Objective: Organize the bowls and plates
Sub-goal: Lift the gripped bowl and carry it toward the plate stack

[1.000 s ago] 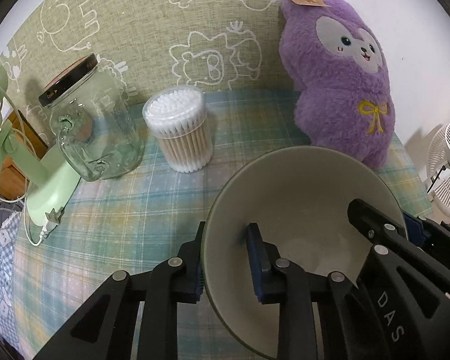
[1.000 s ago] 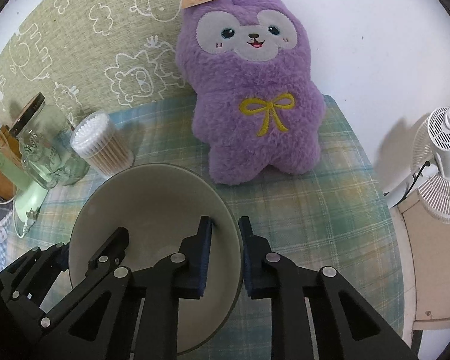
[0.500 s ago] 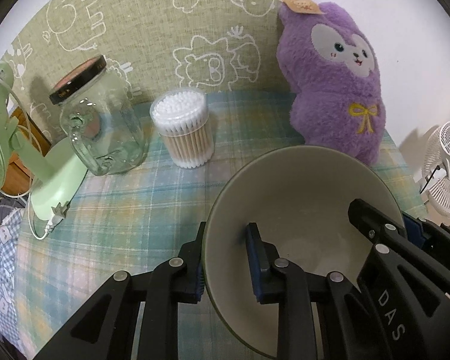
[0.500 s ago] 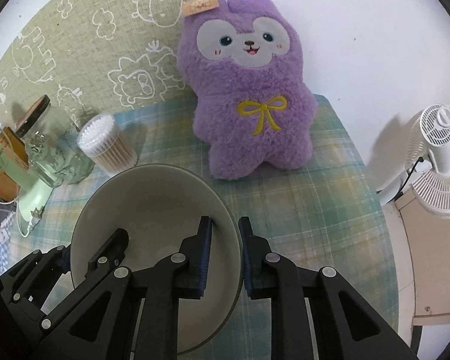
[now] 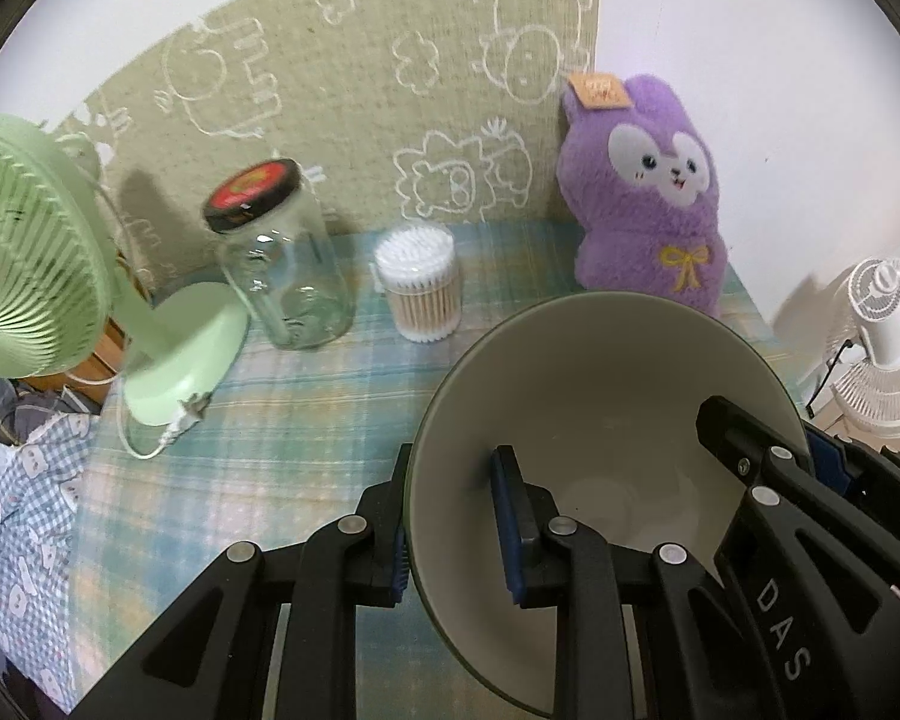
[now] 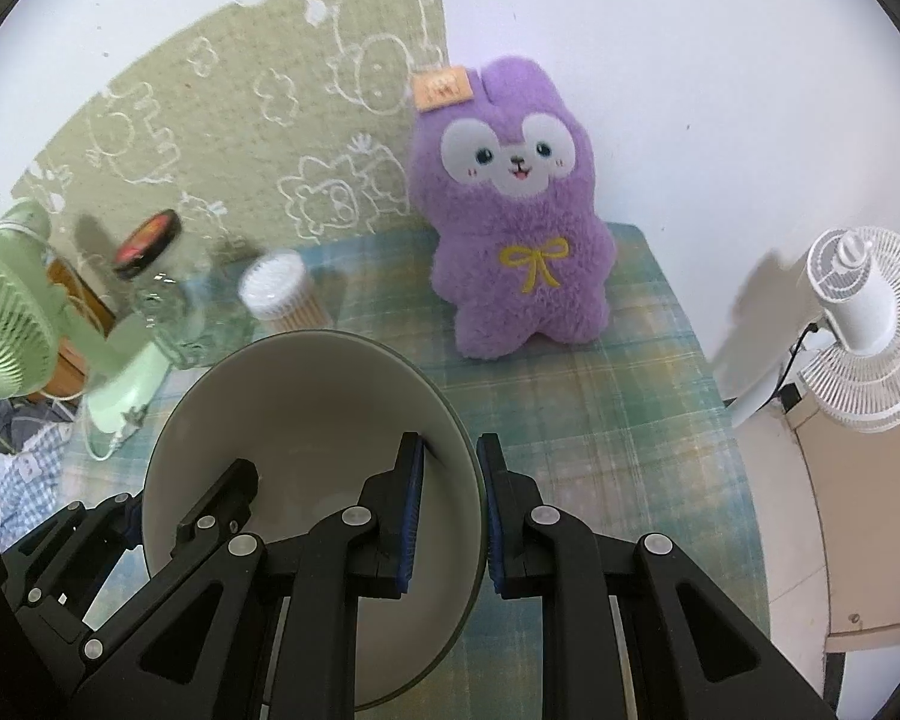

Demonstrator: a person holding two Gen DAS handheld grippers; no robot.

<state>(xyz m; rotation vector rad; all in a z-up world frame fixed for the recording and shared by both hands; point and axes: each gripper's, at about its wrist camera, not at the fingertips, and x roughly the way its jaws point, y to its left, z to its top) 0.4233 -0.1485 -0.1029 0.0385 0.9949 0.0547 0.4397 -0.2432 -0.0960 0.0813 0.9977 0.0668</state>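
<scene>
A large grey-green bowl point(image 5: 600, 384) with a pale inside is held in the air above the checked tablecloth by both grippers. My left gripper point(image 5: 450, 510) is shut on the bowl's left rim, one finger inside and one outside. My right gripper point(image 6: 450, 492) is shut on the bowl's right rim point(image 6: 306, 396) in the same way. Each gripper shows in the other's view at the far side of the bowl. No plates are in view.
On the checked tablecloth point(image 5: 306, 408) stand a purple plush toy point(image 5: 654, 204), a tub of cotton swabs point(image 5: 417, 282), a glass jar point(image 5: 282, 264) with a dark lid, and a green desk fan point(image 5: 36, 252). A white floor fan point(image 6: 858, 324) stands beyond the table's right edge.
Both grippers have lifted and drawn back with the bowl. The table items look smaller and farther, and more of the wall and both fans shows.
</scene>
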